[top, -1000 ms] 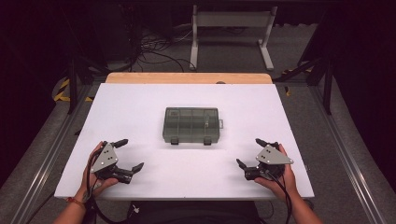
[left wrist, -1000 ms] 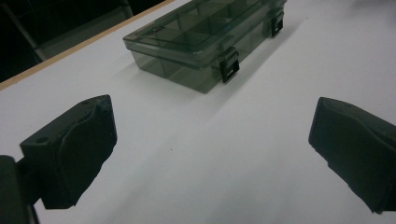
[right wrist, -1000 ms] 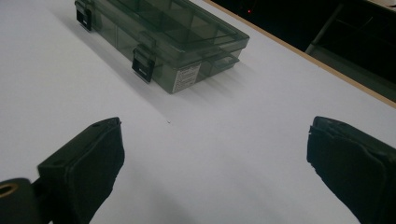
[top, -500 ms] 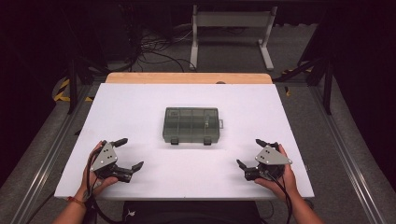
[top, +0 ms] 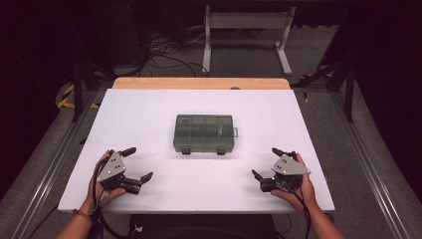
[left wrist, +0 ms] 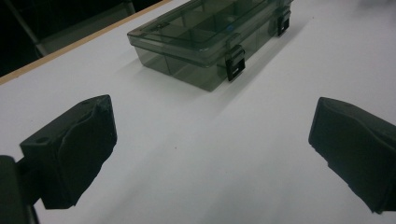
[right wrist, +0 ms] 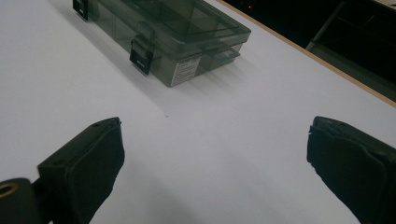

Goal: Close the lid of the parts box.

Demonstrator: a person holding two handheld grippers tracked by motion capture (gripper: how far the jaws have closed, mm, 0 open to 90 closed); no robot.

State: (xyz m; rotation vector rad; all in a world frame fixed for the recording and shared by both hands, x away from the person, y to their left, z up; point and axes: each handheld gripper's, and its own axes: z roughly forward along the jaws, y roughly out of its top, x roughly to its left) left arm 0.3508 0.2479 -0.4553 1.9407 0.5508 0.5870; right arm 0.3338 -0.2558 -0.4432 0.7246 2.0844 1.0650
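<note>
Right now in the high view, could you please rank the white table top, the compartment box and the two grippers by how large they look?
1. White table top, by far the largest.
2. Compartment box.
3. Left gripper and right gripper: they look alike in size, both open, so I would not rank one above the other.

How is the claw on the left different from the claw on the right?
The left claw sits by the table's left near corner; the right claw sits by the right near corner. The left claw points right and away, toward the box; the right claw points left and away, toward the same box. Both are black with a grey plate on top, both stand wide open, both are empty, and neither touches the closed box.
</note>
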